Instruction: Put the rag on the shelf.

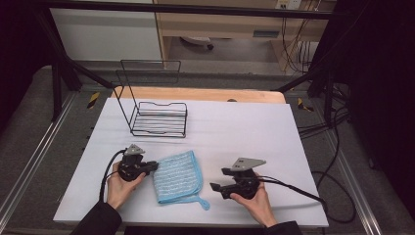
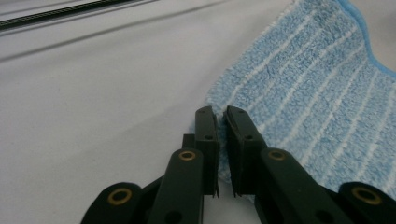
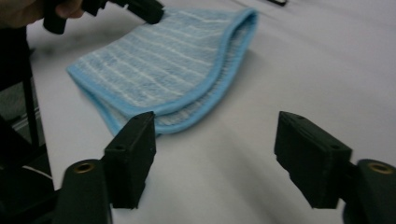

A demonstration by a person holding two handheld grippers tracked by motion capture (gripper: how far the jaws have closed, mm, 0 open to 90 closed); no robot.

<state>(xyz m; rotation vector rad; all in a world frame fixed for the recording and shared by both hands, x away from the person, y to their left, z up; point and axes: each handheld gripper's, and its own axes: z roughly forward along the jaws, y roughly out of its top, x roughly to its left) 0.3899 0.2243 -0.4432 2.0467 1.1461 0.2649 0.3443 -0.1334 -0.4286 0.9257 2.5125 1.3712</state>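
Folded blue cloth (image 1: 177,177) between left gripper (image 1: 152,166) and right gripper (image 1: 219,179), wire rack (image 1: 159,117) beyond.

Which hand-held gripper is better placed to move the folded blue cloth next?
Left. The left hand-held gripper is at the blue cloth, jaws nearly closed on its edge. The right hand-held gripper is wide open, short of the cloth.

A white-covered table (image 1: 244,127) with a wooden edge (image 1: 205,94) stands on grey carpeted floor (image 1: 29,142) inside a black metal frame (image 1: 176,8). Behind it are a pale wooden desk (image 1: 220,22) and, seemingly, a white cabinet (image 1: 105,34). Black cables (image 1: 337,191) trail across the floor at right.
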